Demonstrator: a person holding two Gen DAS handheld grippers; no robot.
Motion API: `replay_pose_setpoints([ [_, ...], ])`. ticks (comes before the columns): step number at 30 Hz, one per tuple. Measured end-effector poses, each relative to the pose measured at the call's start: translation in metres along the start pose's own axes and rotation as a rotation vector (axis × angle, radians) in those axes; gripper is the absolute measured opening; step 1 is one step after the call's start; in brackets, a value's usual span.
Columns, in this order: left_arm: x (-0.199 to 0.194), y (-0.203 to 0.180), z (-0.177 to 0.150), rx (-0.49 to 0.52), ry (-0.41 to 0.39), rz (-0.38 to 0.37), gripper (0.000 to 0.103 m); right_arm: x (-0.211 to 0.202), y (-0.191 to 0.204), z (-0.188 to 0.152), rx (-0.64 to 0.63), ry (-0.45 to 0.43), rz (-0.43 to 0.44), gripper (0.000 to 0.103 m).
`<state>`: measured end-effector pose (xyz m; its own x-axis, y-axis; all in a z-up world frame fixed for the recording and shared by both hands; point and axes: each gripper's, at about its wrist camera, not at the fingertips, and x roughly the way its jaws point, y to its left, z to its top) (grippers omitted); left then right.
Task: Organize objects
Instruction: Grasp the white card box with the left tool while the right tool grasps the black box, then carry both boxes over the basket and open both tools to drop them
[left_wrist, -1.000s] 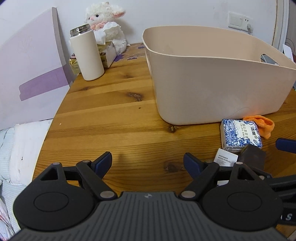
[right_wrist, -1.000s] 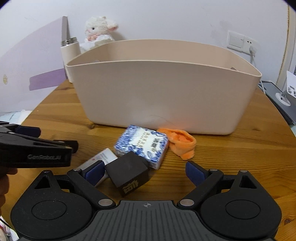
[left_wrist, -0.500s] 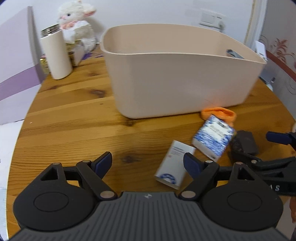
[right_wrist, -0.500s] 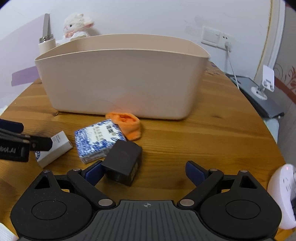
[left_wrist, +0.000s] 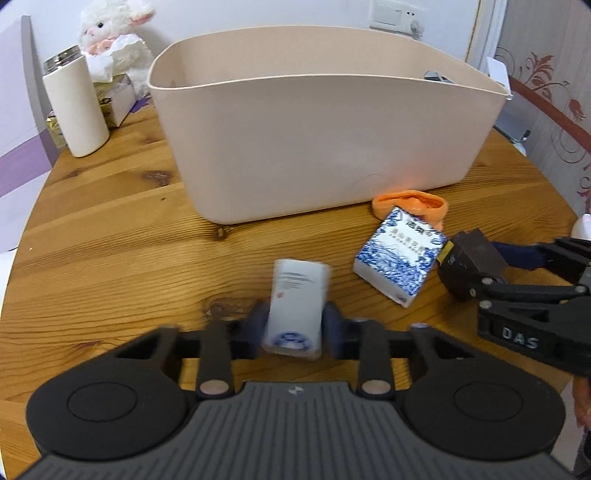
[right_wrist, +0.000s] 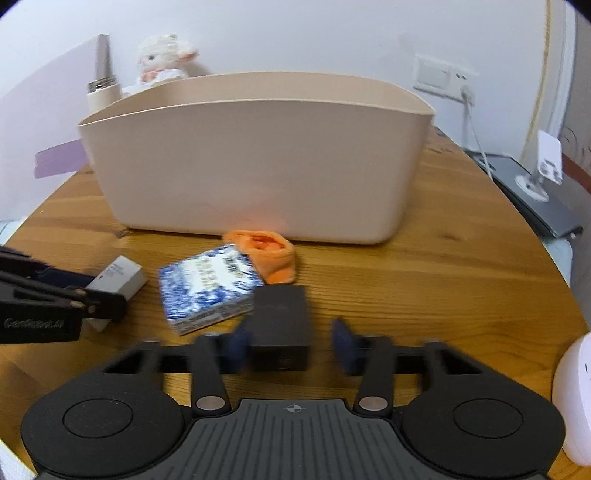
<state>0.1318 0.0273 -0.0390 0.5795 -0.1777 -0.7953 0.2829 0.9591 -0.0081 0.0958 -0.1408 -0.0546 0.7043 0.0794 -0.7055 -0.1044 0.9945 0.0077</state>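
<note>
A large beige bin (left_wrist: 325, 122) stands on the round wooden table (left_wrist: 110, 240). In front of it lie an orange cloth (left_wrist: 410, 203), a blue-and-white patterned box (left_wrist: 399, 262), a white box (left_wrist: 295, 302) and a black box (right_wrist: 280, 325). My left gripper (left_wrist: 295, 326) is shut on the white box, its blue pads touching both sides. My right gripper (right_wrist: 291, 347) straddles the black box; the left pad touches it, the right pad stands a little off. The bin (right_wrist: 258, 162), patterned box (right_wrist: 207, 288) and cloth (right_wrist: 269, 251) also show in the right wrist view.
A white flask (left_wrist: 75, 110), a tissue box (left_wrist: 118, 92) and a plush lamb (left_wrist: 114, 40) stand at the table's back left. A purple-and-white board (left_wrist: 18, 122) leans at the left. A white round device (right_wrist: 572, 398) sits at the table's right edge.
Both grippers have narrowed from wide open. The left one moved right over the white box and closed on it. The right one centred on the black box and is closing around it.
</note>
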Motion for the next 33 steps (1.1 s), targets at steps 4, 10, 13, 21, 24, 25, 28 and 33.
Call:
replay_pose_setpoints([
  [4,0.000,-0.002,-0.003,0.017,-0.011,-0.001,0.032,-0.003,0.000,-0.002,-0.013,-0.001,0.001,0.029],
  [10,-0.011,-0.005,-0.002,0.036,-0.040,0.016,0.032,-0.018,-0.006,0.000,-0.013,-0.031,-0.004,0.029],
  [13,-0.024,-0.008,0.001,0.041,-0.073,0.018,0.032,-0.031,-0.012,0.004,-0.014,-0.066,-0.005,0.029],
  [21,-0.059,-0.017,0.014,0.051,-0.167,0.017,0.032,-0.068,-0.026,0.024,-0.009,-0.172,0.010,0.029],
  [24,-0.072,-0.018,0.023,0.052,-0.207,0.019,0.032,-0.080,-0.031,0.036,-0.003,-0.219,0.010,0.029],
  [25,-0.077,-0.018,0.027,0.052,-0.223,0.021,0.032,-0.083,-0.033,0.040,0.001,-0.233,0.008,0.029],
  [28,-0.087,-0.018,0.040,0.052,-0.257,0.032,0.032,-0.090,-0.037,0.054,0.012,-0.277,-0.001,0.029],
  [33,-0.096,-0.017,0.066,0.048,-0.298,0.054,0.032,-0.094,-0.044,0.078,0.023,-0.332,0.002,0.029],
])
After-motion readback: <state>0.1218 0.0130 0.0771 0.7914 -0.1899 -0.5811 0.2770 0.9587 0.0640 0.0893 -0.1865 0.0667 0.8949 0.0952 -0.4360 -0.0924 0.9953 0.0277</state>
